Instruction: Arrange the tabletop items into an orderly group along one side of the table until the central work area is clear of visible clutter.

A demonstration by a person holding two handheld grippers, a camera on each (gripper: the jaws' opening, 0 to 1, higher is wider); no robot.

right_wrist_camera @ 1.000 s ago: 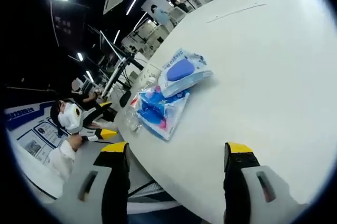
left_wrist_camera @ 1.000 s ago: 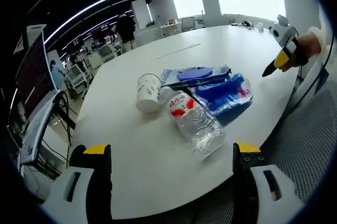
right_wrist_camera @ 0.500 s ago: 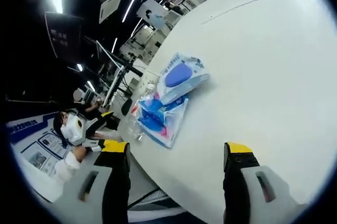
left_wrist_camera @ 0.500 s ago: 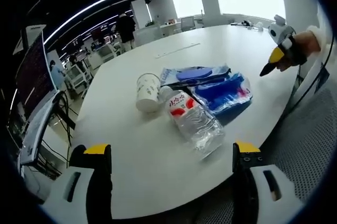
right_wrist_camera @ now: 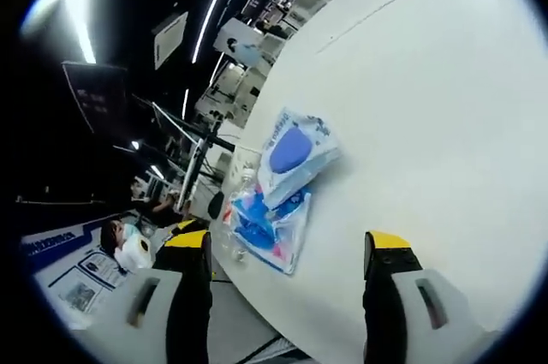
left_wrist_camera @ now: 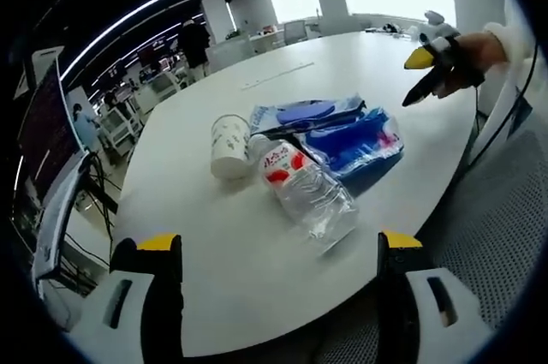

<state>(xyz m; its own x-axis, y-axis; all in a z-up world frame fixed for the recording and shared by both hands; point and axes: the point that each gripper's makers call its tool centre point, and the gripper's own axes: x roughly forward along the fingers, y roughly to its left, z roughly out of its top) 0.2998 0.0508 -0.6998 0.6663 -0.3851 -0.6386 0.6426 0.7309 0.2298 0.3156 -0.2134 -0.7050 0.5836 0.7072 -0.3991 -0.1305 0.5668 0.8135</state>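
On the white round table [left_wrist_camera: 257, 270], in the left gripper view, a clear plastic bottle with a red label [left_wrist_camera: 308, 194] lies on its side. A white paper cup [left_wrist_camera: 229, 146] lies beside it, with two blue packets [left_wrist_camera: 342, 128] behind. My left gripper [left_wrist_camera: 278, 253] is open, well short of the bottle, nothing between its jaws. The right gripper [left_wrist_camera: 419, 81] comes in at the upper right, held in a hand. In the right gripper view my right gripper [right_wrist_camera: 287, 248] is open over the table [right_wrist_camera: 428, 124], with the blue packets [right_wrist_camera: 278, 188] ahead to the left.
The table's near edge curves in front of my left gripper, with grey carpet [left_wrist_camera: 505, 227] to the right. Desks, chairs and a standing person [left_wrist_camera: 195, 38] fill the office behind. A long thin strip [left_wrist_camera: 276, 75] lies on the far part of the table.
The right gripper has risen and moved further in over the table. Its view has swung, so the packets sit more centrally. My left gripper's view shifted slightly; the items have not moved.
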